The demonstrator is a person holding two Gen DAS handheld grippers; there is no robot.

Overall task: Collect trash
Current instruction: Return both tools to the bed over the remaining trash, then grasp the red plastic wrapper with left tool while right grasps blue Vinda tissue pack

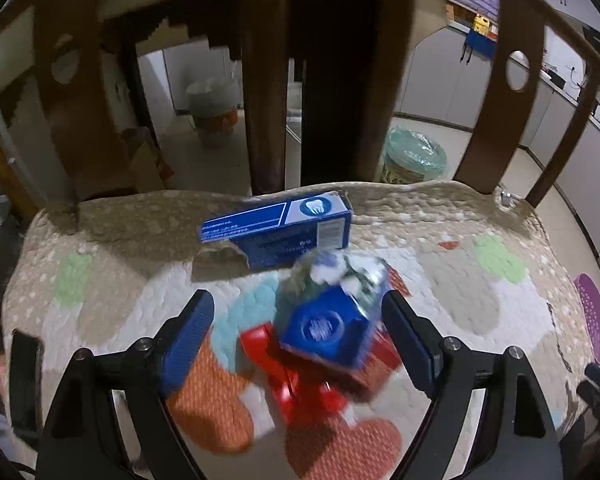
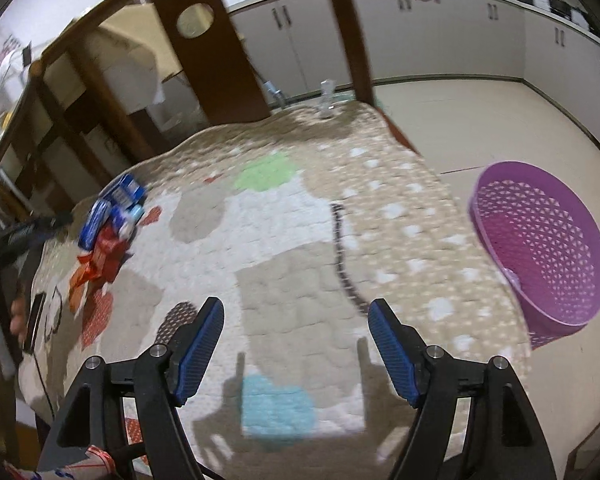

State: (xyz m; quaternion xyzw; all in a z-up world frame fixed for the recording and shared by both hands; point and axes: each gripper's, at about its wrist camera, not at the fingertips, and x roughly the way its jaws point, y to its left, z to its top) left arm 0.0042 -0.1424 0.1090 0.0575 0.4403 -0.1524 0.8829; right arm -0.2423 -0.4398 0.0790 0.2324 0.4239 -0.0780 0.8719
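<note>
A: Is the left tool (image 1: 298, 326) holding anything?

B: No. Its two blue pads (image 1: 188, 332) are wide apart. A small blue box (image 1: 324, 330) sits between them, blurry, on top of a red wrapper (image 1: 300, 384). I cannot tell if the pad on the right side touches the box. The other pad is clearly off it.

A: What else is near it?

B: A long blue toothpaste box (image 1: 280, 226) lies just behind, with one end torn open. All of it is trash lying on a quilted cover (image 1: 440, 280) with coloured patches. Behind that stand brown wooden chair slats (image 1: 266, 76).

A: And the right tool (image 2: 296, 334)?

B: Its pads are wide apart too, with nothing between them. It hangs over a bare part of the cover.

A: Where does the trash go?

B: A purple basket (image 2: 548, 248) with little holes sits on the floor beside the cover, to the right of the right tool. The trash pile is well apart from it, far over on the left in that view.

A: Anything else?

B: A bin with a green bag (image 1: 414, 156) stands on the floor behind the chair. A black phone (image 2: 34, 322) lies near the left edge of the cover.
</note>
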